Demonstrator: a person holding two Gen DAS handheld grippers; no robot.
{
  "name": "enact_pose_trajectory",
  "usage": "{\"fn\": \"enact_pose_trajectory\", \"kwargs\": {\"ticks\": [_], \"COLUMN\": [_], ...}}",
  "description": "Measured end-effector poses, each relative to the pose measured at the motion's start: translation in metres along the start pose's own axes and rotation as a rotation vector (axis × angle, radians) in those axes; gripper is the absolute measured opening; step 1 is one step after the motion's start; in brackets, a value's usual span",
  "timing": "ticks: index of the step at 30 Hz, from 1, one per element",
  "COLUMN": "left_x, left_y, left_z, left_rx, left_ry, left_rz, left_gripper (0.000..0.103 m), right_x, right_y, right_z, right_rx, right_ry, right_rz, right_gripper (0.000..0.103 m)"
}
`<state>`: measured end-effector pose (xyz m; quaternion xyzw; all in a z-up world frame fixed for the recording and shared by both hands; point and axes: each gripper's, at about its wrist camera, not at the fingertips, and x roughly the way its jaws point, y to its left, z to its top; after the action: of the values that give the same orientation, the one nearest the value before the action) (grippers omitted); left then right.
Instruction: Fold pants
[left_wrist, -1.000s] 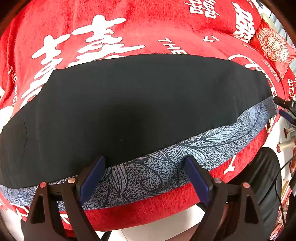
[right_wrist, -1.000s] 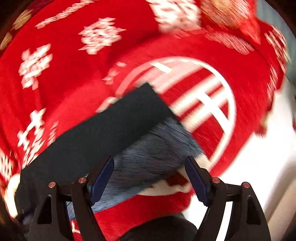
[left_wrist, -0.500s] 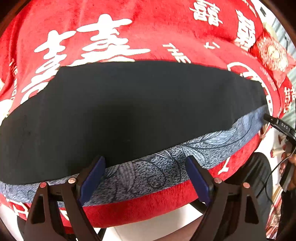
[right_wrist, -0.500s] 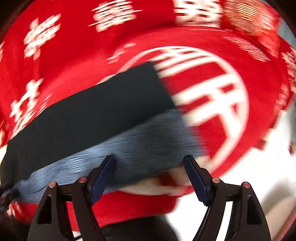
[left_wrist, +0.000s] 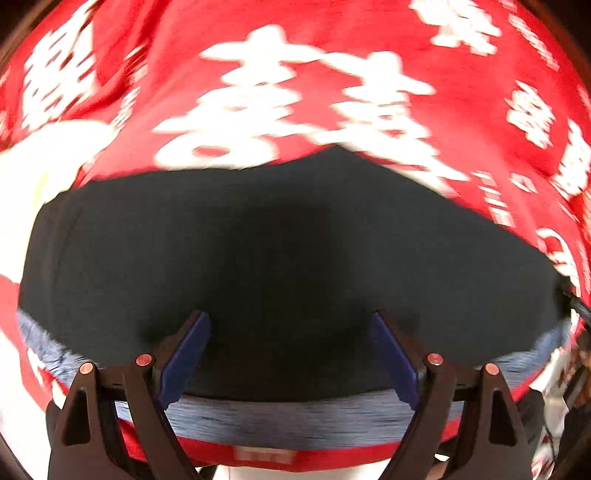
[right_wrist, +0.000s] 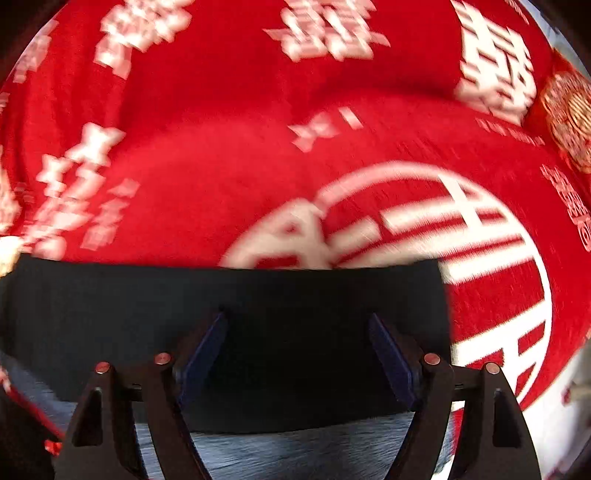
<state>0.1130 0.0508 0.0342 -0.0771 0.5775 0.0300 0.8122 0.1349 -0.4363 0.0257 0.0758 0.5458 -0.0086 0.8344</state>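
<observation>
Nearest the left wrist camera, the left gripper (left_wrist: 291, 354) hangs with its blue pads spread wide and nothing between them; below it the pants (left_wrist: 280, 251) lie as a dark slab along the near edge of the red blanket (left_wrist: 332, 48), with a blue-grey patterned band (left_wrist: 295, 419) of the same garment showing closest to that edge. In the right wrist view the right gripper (right_wrist: 297, 354) is opening its jaws a little, also with nothing caught, over the end of the pants (right_wrist: 258, 306) whose far right corner stops just short of the white circle emblem (right_wrist: 480, 236) printed on the blanket (right_wrist: 229, 122). The main risk, as I judge it, is a bad pinch: both views are smeared by motion, and a gripper coming down fast could close on only the top dark layer and leave the patterned layer behind, so the fold would slide apart. It could equally bite the plush blanket along with the cloth and drag the whole cover. Since the garment sits so near the blanket's near edge, an uneven pull by one hand could tip that edge off the side. Farther back, the blanket's white characters (left_wrist: 295, 92) lie clear of the pants.
</observation>
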Motion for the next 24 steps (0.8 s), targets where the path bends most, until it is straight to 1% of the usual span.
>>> {"fn": "enact_pose_trajectory", "kwargs": {"ticks": [1,2,3,4,5,6,7,8,10,11,13,14,15,16,17,18,19,20,21,23,24], "left_x": [-0.001,-0.009,-0.014,-0.019,-0.025,-0.029,-0.032,-0.032,-0.027,-0.024,-0.023,-0.021,-0.02,-0.018,-0.012,-0.007,-0.005,-0.005,-0.007,-0.008,-0.008], "left_y": [0.009,0.015,0.016,0.018,0.018,0.019,0.02,0.02,0.014,0.001,-0.027,-0.042,-0.055,-0.063,-0.067,-0.067,-0.065,-0.062,-0.057,-0.045,-0.038], "left_z": [-0.002,-0.004,-0.006,-0.008,-0.01,-0.01,-0.011,-0.013,-0.018,-0.025,-0.038,-0.045,-0.051,-0.056,-0.06,-0.061,-0.063,-0.063,-0.063,-0.063,-0.064], "left_rx": [-0.001,0.017,0.031,0.043,0.052,0.054,0.041,0.013,-0.023,-0.013,0.055,0.104,0.154,0.192,0.221,0.234,0.235,0.23,0.219,0.189,0.171], "left_ry": [-0.008,-0.02,-0.02,-0.036,-0.069,-0.09,-0.1,-0.092,-0.057,-0.042,-0.035,-0.037,-0.046,-0.053,-0.052,-0.046,-0.045,-0.05,-0.054,-0.049,-0.044], "left_rz": [-0.066,-0.105,-0.082,-0.036,0.014,0.033,0.022,-0.008,-0.06,-0.089,-0.107,-0.104,-0.088,-0.057,-0.015,0.01,0.019,0.009,0.001,-0.005,-0.015], "left_gripper": [0.089,0.089,0.089,0.089,0.089,0.089,0.089,0.089,0.089,0.089,0.089,0.089,0.089,0.089,0.089,0.089,0.089,0.089,0.089,0.089,0.089], "right_x": [0.0,-0.002,-0.007,-0.014,-0.019,-0.029,-0.035,-0.044,-0.054,-0.058,-0.062,-0.064,-0.064,-0.06,-0.057,-0.052,-0.045,-0.039,-0.038,-0.038,-0.038], "right_y": [-0.011,-0.014,-0.012,-0.006,0.002,0.014,0.023,0.04,0.076,0.106,0.155,0.183,0.202,0.227,0.24,0.25,0.261,0.263,0.261,0.239,0.225], "right_z": [-0.001,-0.001,-0.002,-0.004,-0.005,-0.009,-0.01,-0.016,-0.028,-0.036,-0.053,-0.066,-0.076,-0.086,-0.094,-0.101,-0.107,-0.11,-0.111,-0.108,-0.106], "right_rx": [0.047,0.062,0.051,0.02,-0.001,-0.041,-0.059,-0.074,-0.131,-0.177,-0.25,-0.295,-0.328,-0.376,-0.413,-0.451,-0.49,-0.512,-0.51,-0.449,-0.409], "right_ry": [-0.013,-0.012,-0.01,-0.015,-0.02,-0.039,-0.049,-0.058,-0.065,-0.067,-0.071,-0.071,-0.065,-0.052,-0.052,-0.053,-0.049,-0.043,-0.042,-0.039,-0.03], "right_rz": [0.049,0.054,0.025,-0.037,-0.085,-0.099,-0.063,-0.012,0.045,0.069,0.133,0.159,0.162,0.155,0.148,0.127,0.081,0.053,0.059,0.06,0.056], "right_gripper": [0.082,0.079,0.079,0.079,0.079,0.079,0.079,0.079,0.079,0.079,0.079,0.079,0.079,0.079,0.079,0.079,0.079,0.08,0.086,0.087,0.09]}}
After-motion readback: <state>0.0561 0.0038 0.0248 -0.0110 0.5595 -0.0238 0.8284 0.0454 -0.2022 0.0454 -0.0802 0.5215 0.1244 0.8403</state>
